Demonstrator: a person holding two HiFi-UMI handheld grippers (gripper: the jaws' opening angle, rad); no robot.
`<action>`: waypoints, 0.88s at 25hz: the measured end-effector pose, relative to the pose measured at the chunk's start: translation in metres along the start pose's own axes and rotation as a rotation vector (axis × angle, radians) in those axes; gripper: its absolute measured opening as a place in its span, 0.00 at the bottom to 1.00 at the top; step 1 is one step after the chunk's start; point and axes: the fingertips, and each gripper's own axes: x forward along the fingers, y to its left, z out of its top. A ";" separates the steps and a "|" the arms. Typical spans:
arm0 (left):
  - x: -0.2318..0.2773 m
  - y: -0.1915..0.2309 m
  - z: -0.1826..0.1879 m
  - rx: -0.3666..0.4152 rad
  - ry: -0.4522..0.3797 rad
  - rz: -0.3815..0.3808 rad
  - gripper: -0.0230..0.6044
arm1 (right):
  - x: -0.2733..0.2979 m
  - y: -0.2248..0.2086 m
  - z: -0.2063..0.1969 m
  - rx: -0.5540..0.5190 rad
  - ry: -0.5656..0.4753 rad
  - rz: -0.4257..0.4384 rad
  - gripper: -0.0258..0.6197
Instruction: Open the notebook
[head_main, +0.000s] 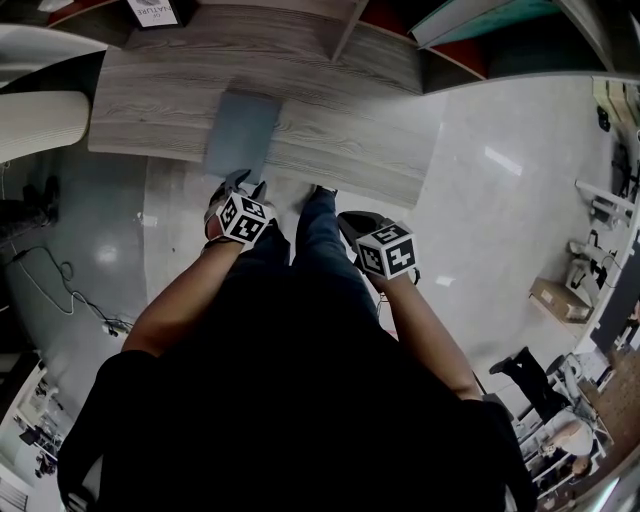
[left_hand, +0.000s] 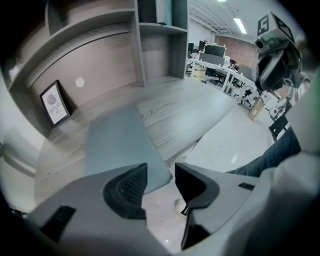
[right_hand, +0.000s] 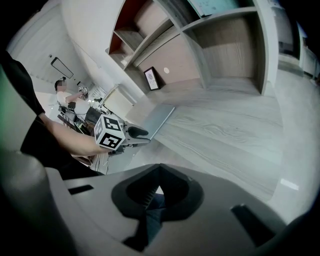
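A closed grey-blue notebook (head_main: 241, 130) lies flat on the wooden desk (head_main: 340, 140), and its near end hangs over the desk's front edge. My left gripper (head_main: 240, 184) is just below that near end. In the left gripper view the left gripper (left_hand: 160, 176) is open, and the near corner of the notebook (left_hand: 117, 142) reaches into the gap without touching either pad. My right gripper (head_main: 354, 224) hangs off to the right over the floor, away from the desk. In its own view the right gripper (right_hand: 159, 168) is shut on nothing; the notebook (right_hand: 159, 119) lies beyond.
A small framed print (left_hand: 54, 104) leans against the back of the desk under shelves (left_hand: 150, 30). The person's jeans-clad legs (head_main: 320, 240) stand between the grippers. A white chair (head_main: 40, 120) and floor cables (head_main: 60, 280) are at the left.
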 end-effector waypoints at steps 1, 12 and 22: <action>0.001 -0.001 0.000 0.007 0.004 0.002 0.32 | 0.000 -0.001 0.000 -0.001 0.002 0.000 0.04; 0.005 0.004 -0.001 0.052 0.017 0.022 0.32 | 0.004 -0.002 -0.002 0.009 0.013 0.007 0.04; 0.003 0.005 -0.001 0.032 0.021 0.009 0.30 | 0.006 -0.002 0.000 0.015 0.017 0.009 0.04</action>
